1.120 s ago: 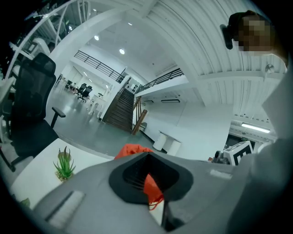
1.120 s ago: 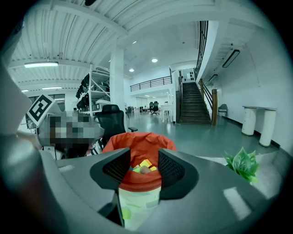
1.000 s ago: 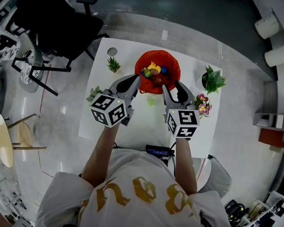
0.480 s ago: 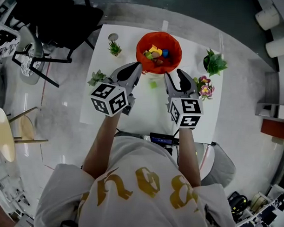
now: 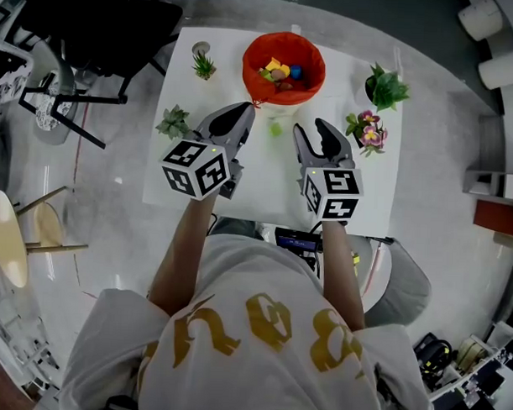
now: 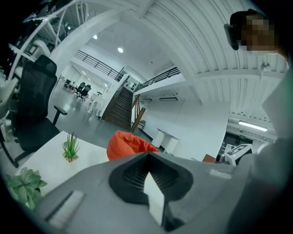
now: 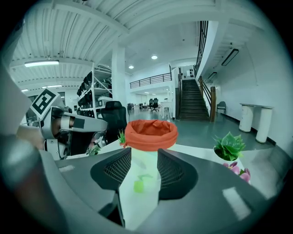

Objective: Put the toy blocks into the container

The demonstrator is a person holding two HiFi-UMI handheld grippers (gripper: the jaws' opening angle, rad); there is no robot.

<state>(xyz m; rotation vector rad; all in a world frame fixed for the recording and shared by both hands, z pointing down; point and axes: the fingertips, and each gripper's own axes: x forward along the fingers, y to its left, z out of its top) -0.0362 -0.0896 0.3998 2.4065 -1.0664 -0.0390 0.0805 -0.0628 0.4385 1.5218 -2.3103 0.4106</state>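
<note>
Grey polished floor ran under a white table (image 5: pixel 266 179), with a black office chair (image 5: pixel 103 26) off its far left corner. At the table's far edge stood the red container (image 5: pixel 316 76), with coloured toy blocks (image 5: pixel 280 71) lying in it. The left gripper (image 5: pixel 243 112) hovered with its jaws pressed together on nothing. The right gripper (image 5: pixel 316 131) had its jaws spread and empty. Between the two, near the container, lay one small green block (image 5: pixel 276 129).
</note>
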